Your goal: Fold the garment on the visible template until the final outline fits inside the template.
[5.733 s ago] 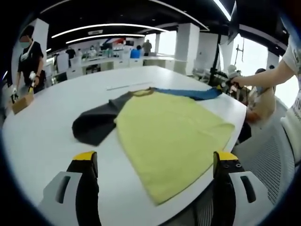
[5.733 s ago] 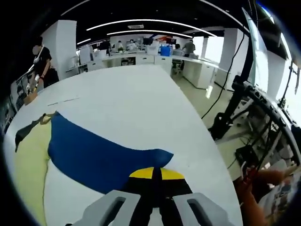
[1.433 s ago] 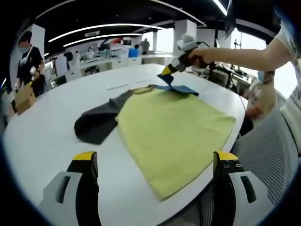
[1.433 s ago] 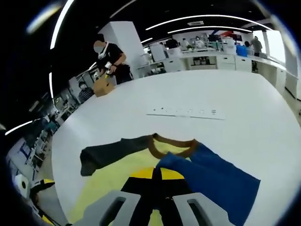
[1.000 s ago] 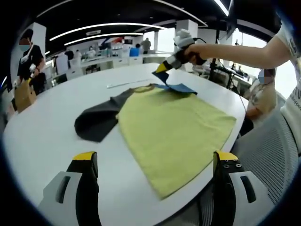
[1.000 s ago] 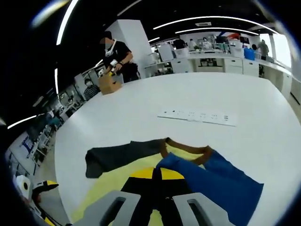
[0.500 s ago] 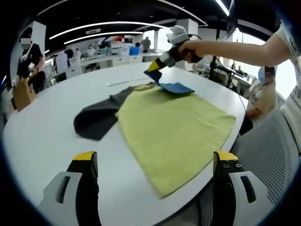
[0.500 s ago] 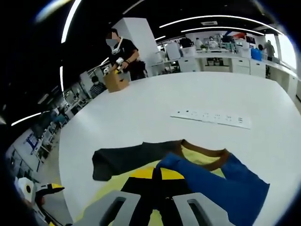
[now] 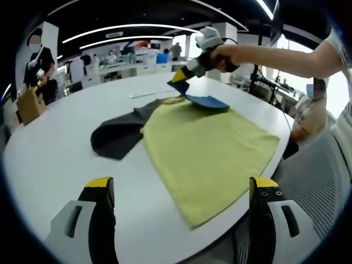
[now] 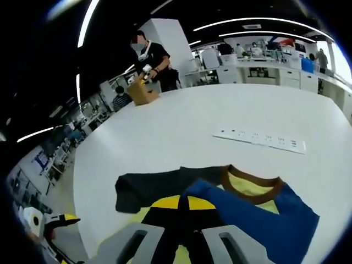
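Observation:
A T-shirt lies flat on the white table (image 9: 60, 165): yellow body (image 9: 212, 151), dark grey sleeve (image 9: 118, 135) spread to the left, brown collar (image 10: 250, 181). Its blue sleeve (image 9: 206, 102) is lifted and folded back over the yellow body near the collar. My right gripper (image 9: 180, 83) is shut on that sleeve's edge, held by a person's gloved hand. In the right gripper view the jaws (image 10: 179, 202) are closed together on the blue sleeve (image 10: 258, 220). My left gripper (image 9: 181, 184) hovers over the shirt's near hem, jaws wide apart and holding nothing.
A white power strip (image 10: 267, 138) lies on the table beyond the collar. A person with a cardboard box (image 10: 142, 93) stands at the table's far edge. A seated person (image 9: 308, 110) is at the right, beside the table's rim. The shirt's hem reaches the near edge.
My right gripper has carried the blue sleeve from flat out on the table up and inward over the yellow body, toward the collar. The left gripper has stayed open and still.

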{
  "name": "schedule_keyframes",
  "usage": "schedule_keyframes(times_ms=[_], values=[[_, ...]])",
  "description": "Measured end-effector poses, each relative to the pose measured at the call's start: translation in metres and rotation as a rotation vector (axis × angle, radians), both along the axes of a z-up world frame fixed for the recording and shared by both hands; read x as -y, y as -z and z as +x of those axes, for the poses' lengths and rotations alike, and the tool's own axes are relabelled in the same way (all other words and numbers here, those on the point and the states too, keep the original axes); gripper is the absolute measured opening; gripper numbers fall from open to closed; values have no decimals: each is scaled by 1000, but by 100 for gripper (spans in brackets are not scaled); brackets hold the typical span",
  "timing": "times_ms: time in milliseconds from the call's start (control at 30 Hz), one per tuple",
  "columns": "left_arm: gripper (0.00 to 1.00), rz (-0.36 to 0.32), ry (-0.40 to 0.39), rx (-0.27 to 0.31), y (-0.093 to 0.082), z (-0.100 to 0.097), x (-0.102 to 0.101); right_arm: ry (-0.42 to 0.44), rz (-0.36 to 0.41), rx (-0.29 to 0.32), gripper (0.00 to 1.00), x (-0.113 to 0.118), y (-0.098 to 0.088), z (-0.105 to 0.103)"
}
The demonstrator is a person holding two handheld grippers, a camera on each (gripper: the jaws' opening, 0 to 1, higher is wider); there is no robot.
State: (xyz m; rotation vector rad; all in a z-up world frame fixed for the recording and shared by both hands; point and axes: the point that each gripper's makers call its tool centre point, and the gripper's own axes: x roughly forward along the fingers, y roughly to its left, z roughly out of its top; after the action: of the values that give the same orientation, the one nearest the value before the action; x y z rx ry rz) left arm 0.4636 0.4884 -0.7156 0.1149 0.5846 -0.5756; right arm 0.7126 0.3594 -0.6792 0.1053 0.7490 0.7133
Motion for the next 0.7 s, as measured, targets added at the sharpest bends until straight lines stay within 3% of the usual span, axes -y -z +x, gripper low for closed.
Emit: schedule_keyframes(times_ms=[433,700], values=[[99,4,-14,-2,1,0,-6,-58,19,14,0,-28,0,-6],[99,7,-16,-7,3,-1,-6,-102,3,0,0,-43,11,-17]])
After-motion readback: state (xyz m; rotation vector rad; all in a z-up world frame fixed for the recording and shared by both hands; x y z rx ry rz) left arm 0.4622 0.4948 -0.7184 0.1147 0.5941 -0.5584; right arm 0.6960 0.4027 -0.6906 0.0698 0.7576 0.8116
